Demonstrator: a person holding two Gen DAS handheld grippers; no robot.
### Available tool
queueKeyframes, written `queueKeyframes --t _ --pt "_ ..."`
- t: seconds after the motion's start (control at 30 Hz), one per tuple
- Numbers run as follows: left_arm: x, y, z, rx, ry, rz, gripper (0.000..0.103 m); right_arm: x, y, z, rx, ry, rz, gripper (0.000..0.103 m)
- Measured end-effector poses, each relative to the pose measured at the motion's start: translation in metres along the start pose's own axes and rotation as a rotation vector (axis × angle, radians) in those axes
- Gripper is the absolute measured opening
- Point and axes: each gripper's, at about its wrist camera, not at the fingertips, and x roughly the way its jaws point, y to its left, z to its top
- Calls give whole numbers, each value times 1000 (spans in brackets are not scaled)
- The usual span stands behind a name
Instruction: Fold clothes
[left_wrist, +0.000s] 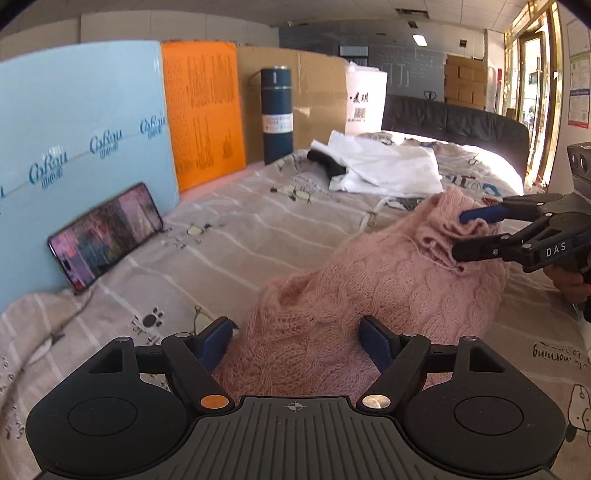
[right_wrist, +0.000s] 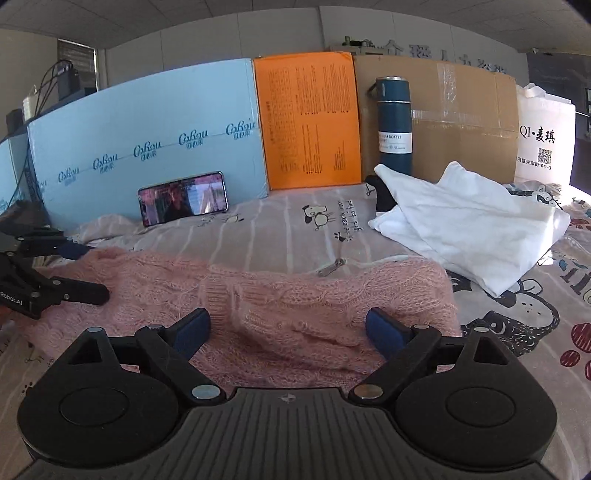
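Both grippers spread wide, left gripper (left_wrist: 295, 336) and right gripper (right_wrist: 288, 328) straddling pink sweater (right_wrist: 295, 295) bunched on bedsheet (right_wrist: 266, 225); fold apparently unstarted, next likely needs pinching opposite edges to spread it flat.

Left wrist view: low over the bed (left_wrist: 221, 236), just behind the sweater (left_wrist: 369, 295), facing along the boards toward the far headboard (left_wrist: 454, 122).
Right wrist view: low and close over the sweater (right_wrist: 295, 295), facing the boards squarely.
Shared: sweater, phone (left_wrist: 105, 236) (right_wrist: 183, 197), bottle (left_wrist: 277, 114) (right_wrist: 394, 125), white cloth (left_wrist: 388, 166) (right_wrist: 461, 221) (each view also catches the other gripper).
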Motion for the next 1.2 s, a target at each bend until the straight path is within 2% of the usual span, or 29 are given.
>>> queueKeyframes --t 0.03,0.17,0.27,0.3,0.37,0.4,0.43,0.47,0.5,0.57,0.63,0.7,0.8,0.87,1.0,1.1,1.2 --pt "6 2 -3 -18 14 -5 83 4 -1 -1 -3 10 -5 91" --pt "14 4 -8 -77 22 -35 83 7 -1 -4 8 -19 -11 91" --pt "12 1 -9 -67 28 -47 79 7 -1 -8 9 -23 -27 86" --pt "10 1 -10 -65 26 -53 73 6 -2 -8 14 -27 -34 82" --pt "6 -1 -14 -70 8 -65 64 4 -5 -8 33 -38 -54 64" --pt "3 -3 -17 -68 -7 -67 54 2 -8 -9 54 -51 -57 60" --pt "-1 -7 -19 -60 -25 -58 44 -1 -11 -10 75 -64 -60 51" --pt "-6 -12 -21 -46 -48 -36 40 -3 -14 -11 96 -76 -63 40" --pt "-11 -18 -24 -32 -71 -13 32 -5 -17 -12 117 -89 -66 35" --pt "-22 -28 -26 8 -120 39 27 -12 -21 -12 157 -131 -67 14" --pt "-34 -34 -22 47 -176 99 26 -22 -23 -7 177 -205 -86 10" --pt "-42 -26 -14 36 -216 163 25 -32 -25 5 180 -297 -123 9" --pt "-51 -9 -3 24 -248 251 25 -44 -36 26 228 -400 -107 8" --pt "-53 1 2 17 -245 272 25 -46 -47 37 274 -435 -122 8" --pt "-45 20 3 -18 -180 288 26 -38 -70 44 327 -425 -162 8" --pt "-31 31 -7 -63 -138 285 27 -30 -81 42 302 -409 -213 8" --pt "-23 39 -14 -103 -119 285 31 -17 -93 34 330 -339 -295 8"
